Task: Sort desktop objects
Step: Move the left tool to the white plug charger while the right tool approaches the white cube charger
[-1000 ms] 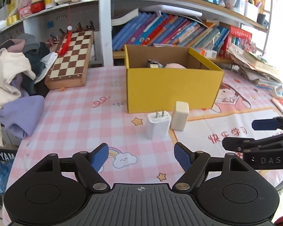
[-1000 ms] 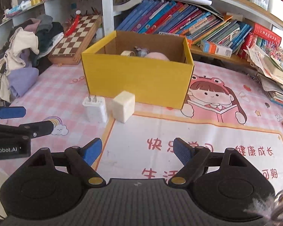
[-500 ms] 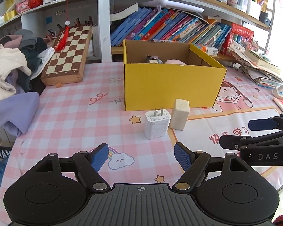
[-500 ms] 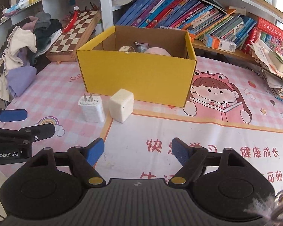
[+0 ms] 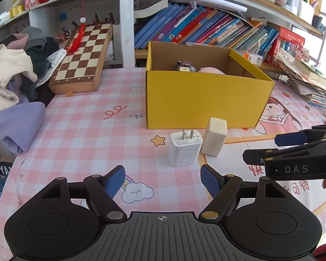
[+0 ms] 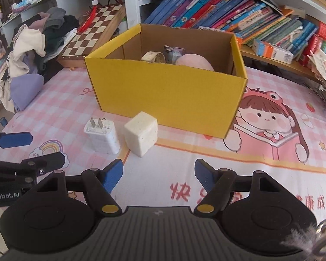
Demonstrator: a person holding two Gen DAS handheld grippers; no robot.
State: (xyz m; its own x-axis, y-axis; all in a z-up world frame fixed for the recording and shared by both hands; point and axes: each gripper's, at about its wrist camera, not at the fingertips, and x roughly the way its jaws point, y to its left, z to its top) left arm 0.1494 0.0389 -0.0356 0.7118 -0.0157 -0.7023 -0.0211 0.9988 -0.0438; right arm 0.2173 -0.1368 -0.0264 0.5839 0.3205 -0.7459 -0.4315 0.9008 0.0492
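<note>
A white two-pin plug-in charger (image 5: 185,149) and a cream rectangular block (image 6: 141,136) stand side by side just before the open yellow cardboard box (image 6: 169,95) (which already holds a few items), within reach of the empty, spread-fingered left gripper (image 5: 163,181) and right gripper (image 6: 158,177).

Charger: white plug adapter (image 5: 185,150) standing upright on the pink checked cloth, two metal prongs pointing up, printed label on its top face; just in front of the yellow box, left of the block.
Block: cream-white speckled rectangular block (image 5: 214,139), upright, just beside the charger; whether they touch cannot be told.
Yellow box: open-topped cardboard box (image 6: 163,93), yellow outside, brown inside, resting on the cloth behind both items.
Box contents: a cream strap (image 6: 154,57), a small grey gadget (image 6: 173,53), a pink rounded item (image 6: 194,63).
</note>
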